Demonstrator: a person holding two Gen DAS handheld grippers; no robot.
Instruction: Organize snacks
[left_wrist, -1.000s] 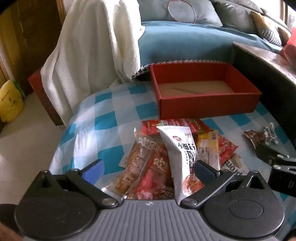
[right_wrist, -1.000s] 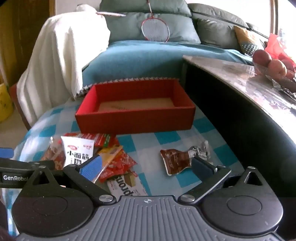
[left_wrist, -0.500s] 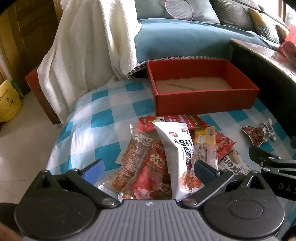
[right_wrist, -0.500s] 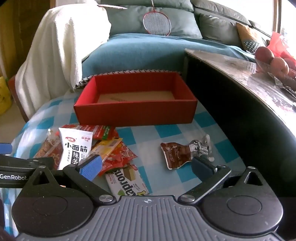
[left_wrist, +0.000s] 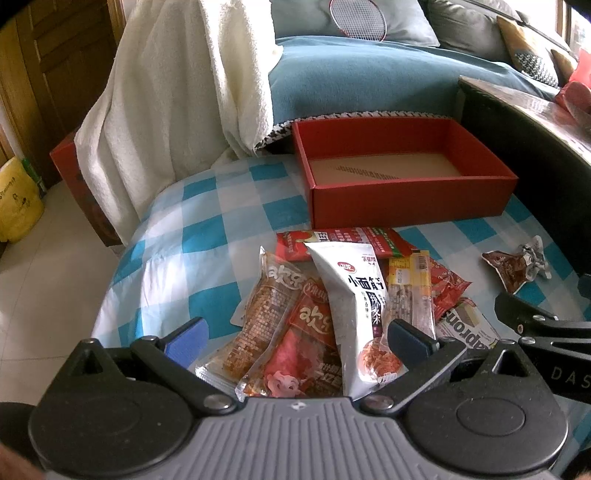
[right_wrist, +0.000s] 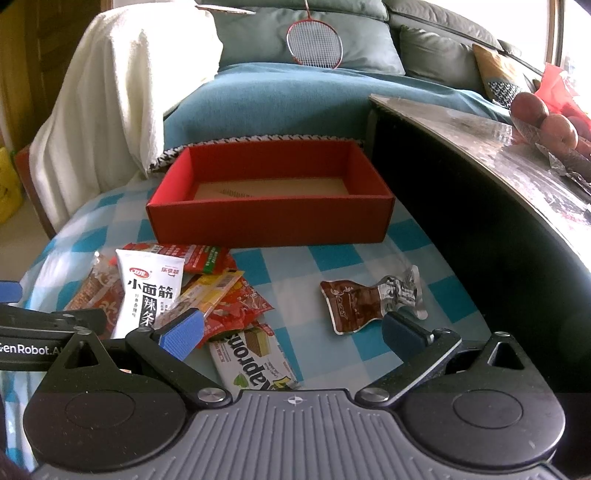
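Note:
An empty red box (left_wrist: 402, 173) (right_wrist: 269, 206) stands at the back of the checked tablecloth (left_wrist: 207, 236). A pile of snack packets lies in front of it, topped by a white packet (left_wrist: 354, 302) (right_wrist: 149, 291). A wafer packet (right_wrist: 255, 358) and a brown pouch (right_wrist: 354, 302) (left_wrist: 511, 267) lie to the right. My left gripper (left_wrist: 299, 338) is open above the near end of the pile, holding nothing. My right gripper (right_wrist: 291, 328) is open above the wafer packet, empty.
A white towel (left_wrist: 177, 92) hangs over a chair at the left. A blue-covered sofa (right_wrist: 295, 92) with a racket (right_wrist: 314, 40) is behind. A dark table (right_wrist: 480, 155) with fruit (right_wrist: 546, 118) rises at the right. Floor lies beyond the cloth's left edge.
Both grippers have pulled back and risen a little, so the pile and box look farther away. Both stay open. No snack has moved.

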